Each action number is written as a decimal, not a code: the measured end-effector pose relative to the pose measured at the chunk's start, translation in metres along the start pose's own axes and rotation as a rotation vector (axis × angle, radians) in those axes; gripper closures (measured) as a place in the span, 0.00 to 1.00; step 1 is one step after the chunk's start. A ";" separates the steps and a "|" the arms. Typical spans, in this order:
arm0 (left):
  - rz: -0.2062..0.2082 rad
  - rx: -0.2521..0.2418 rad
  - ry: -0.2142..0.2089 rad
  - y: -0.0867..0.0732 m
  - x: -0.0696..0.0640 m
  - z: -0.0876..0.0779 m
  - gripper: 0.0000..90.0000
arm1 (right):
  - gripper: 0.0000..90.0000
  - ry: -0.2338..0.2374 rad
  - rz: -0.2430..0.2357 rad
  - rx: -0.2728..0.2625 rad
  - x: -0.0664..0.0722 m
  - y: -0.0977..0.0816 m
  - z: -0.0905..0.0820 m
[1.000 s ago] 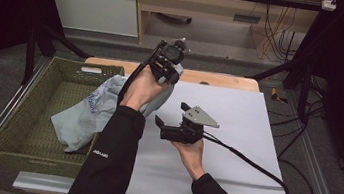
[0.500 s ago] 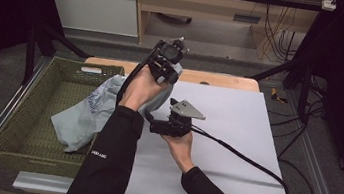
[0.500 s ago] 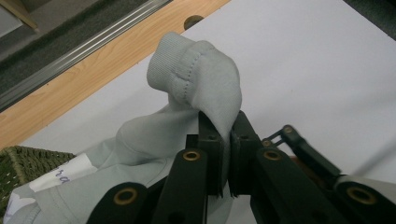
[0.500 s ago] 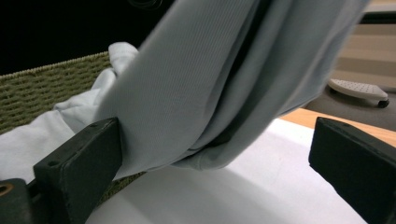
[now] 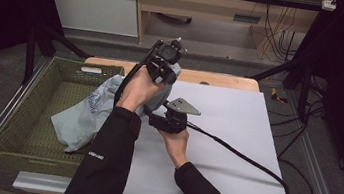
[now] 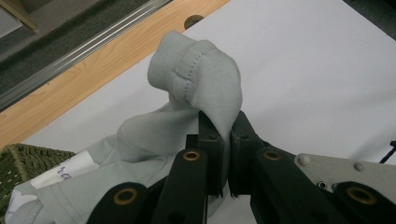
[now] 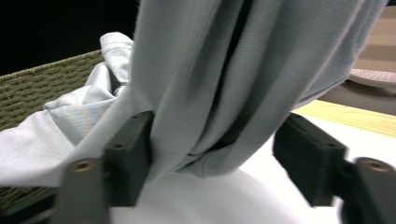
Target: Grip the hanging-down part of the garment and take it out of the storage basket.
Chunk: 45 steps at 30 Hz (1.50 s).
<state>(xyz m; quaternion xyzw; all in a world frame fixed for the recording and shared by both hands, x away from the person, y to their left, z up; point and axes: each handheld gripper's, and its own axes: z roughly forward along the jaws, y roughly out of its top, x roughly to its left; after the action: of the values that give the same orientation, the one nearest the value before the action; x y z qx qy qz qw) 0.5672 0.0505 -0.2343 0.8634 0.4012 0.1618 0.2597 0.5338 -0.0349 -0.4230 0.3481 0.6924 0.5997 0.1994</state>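
The pale grey-blue cotton garment with a ribbed cuff (image 6: 196, 70) is pinched at that cuff end by the left gripper (image 5: 164, 64), its jaws clenched tight on the fold, held raised above the far left part of the white table sheet (image 5: 235, 135). From there the cloth hangs down and trails leftward over the rim of the green woven basket (image 5: 20, 122), where the rest of it lies bunched. So its long axis runs from the raised cuff down and left into the basket. The right gripper (image 7: 212, 158) sits just below the left one, pointing into the hanging drape; its jaws have just been closing, with the folds between them. One pad touches the cloth, the other stands apart, so the garment is not yet gripped. The hanging fold lies straight ahead between these jaws, and the right hand is the nearer one to take it
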 end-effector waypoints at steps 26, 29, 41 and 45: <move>-0.008 -0.025 0.011 -0.002 0.003 -0.010 0.94 | 0.92 0.037 -0.097 0.023 0.010 0.015 -0.033; -0.005 -0.023 0.015 -0.002 0.003 -0.010 0.95 | 0.92 0.055 -0.132 0.000 0.009 0.017 -0.042; 0.004 -0.012 0.016 -0.002 0.002 -0.012 0.95 | 0.92 0.081 -0.149 -0.031 0.010 0.025 -0.081; 0.007 -0.017 0.012 -0.003 0.000 -0.013 0.94 | 0.92 0.075 -0.174 -0.038 0.006 0.029 -0.096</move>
<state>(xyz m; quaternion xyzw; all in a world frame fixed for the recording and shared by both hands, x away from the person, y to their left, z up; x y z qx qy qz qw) 0.5590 0.0560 -0.2256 0.8615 0.3985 0.1712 0.2640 0.4702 -0.0954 -0.3753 0.2598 0.7155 0.6058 0.2312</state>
